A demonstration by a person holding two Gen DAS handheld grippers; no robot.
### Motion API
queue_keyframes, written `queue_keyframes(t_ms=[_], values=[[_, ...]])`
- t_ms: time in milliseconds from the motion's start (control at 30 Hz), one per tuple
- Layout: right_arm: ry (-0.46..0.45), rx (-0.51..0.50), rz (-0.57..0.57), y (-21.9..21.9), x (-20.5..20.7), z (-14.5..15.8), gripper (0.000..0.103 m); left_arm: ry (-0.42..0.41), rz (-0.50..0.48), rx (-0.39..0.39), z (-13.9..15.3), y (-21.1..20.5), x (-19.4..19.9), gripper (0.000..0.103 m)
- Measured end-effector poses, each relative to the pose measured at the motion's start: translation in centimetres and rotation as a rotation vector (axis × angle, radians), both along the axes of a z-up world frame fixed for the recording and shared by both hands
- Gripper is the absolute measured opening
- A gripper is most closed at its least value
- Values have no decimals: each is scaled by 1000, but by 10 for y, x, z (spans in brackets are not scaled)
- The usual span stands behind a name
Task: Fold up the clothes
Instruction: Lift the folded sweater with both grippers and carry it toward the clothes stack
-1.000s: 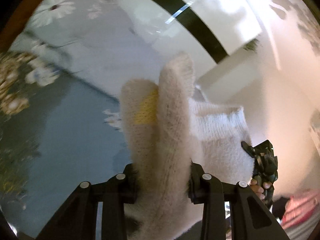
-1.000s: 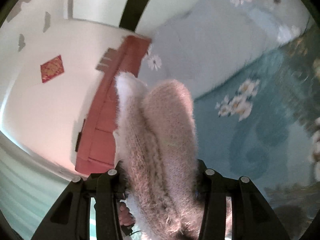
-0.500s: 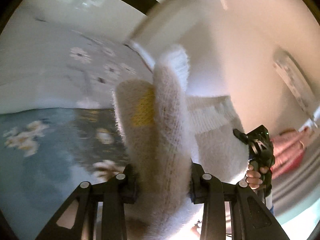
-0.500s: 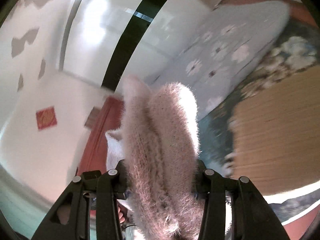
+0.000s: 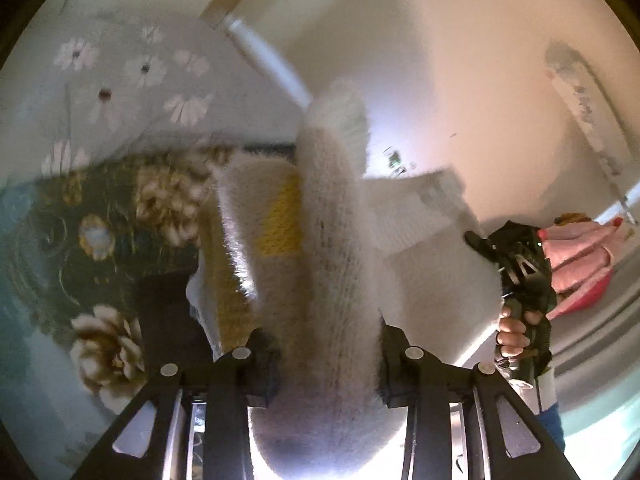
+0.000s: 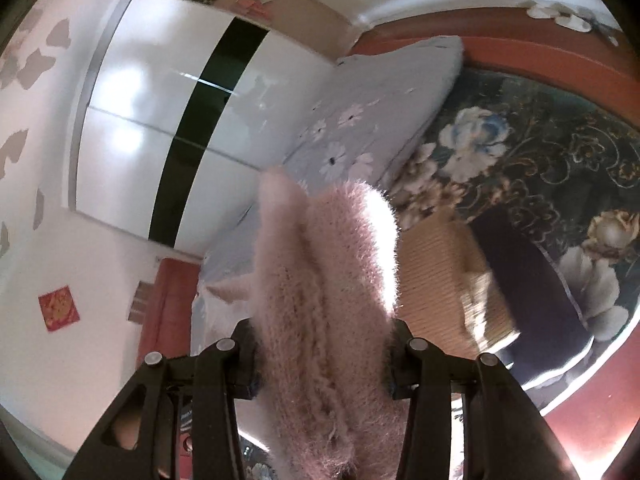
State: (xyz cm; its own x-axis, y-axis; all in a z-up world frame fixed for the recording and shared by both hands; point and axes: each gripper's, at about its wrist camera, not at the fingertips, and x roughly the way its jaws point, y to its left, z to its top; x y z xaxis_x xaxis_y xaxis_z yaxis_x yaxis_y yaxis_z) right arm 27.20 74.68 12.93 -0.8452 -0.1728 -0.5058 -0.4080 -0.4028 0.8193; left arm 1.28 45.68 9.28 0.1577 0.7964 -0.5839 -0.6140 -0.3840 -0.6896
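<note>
A fuzzy white knit sweater with a yellow patch is bunched between the jaws of my left gripper, which is shut on it and holds it up in the air. The sweater stretches right to my right gripper, seen in the left wrist view with the hand on it. In the right wrist view my right gripper is shut on the same sweater, which looks pinkish here. The fingertips of both grippers are hidden in the fabric.
A bed with a dark floral cover and a pale flowered duvet lies beyond the sweater. A woven mat and a dark garment lie on it. A glossy white wardrobe stands behind.
Both grippers have swung and lifted with the sweater still held between them. The views have turned from the blue bedding towards the walls, wardrobe and dark floral cover.
</note>
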Motion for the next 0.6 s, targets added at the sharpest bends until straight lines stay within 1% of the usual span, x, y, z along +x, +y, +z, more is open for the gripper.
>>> queue_keyframes(t_ms=[33,67,100,167,200,233,300,400,500,533,567,600], values=[[-14,-13,-13,6,0,-14,46,-3,4,-34,-12,3,0,38],[-32,-26,-27,12,0,-30,46,-6,8,-68,-25,7,1,39],[-58,-41,-45,15,-1,-47,46,9,6,-85,-33,7,2,40],[-88,-87,-83,23,2,-82,46,-17,4,-55,-42,2,0,41],[-80,-119,-97,29,4,-98,46,-31,4,-40,-46,0,-1,43],[-71,-143,-105,35,7,-110,46,-43,3,-34,-48,-1,-3,44],[-61,-159,-109,40,4,-127,46,-58,7,-38,-54,-1,-7,45],[-48,-166,-117,46,-3,-138,47,-86,15,-42,-60,0,-10,48],[-53,-173,-122,48,-4,-139,48,-120,6,-40,-53,-2,-13,49],[-57,-169,-121,47,-2,-137,48,-110,2,-48,-48,-3,-12,49],[-63,-159,-118,41,5,-131,48,-100,-1,-53,-52,-3,-15,49],[-73,-149,-121,39,10,-123,50,-84,-4,-57,-49,-5,-15,50]])
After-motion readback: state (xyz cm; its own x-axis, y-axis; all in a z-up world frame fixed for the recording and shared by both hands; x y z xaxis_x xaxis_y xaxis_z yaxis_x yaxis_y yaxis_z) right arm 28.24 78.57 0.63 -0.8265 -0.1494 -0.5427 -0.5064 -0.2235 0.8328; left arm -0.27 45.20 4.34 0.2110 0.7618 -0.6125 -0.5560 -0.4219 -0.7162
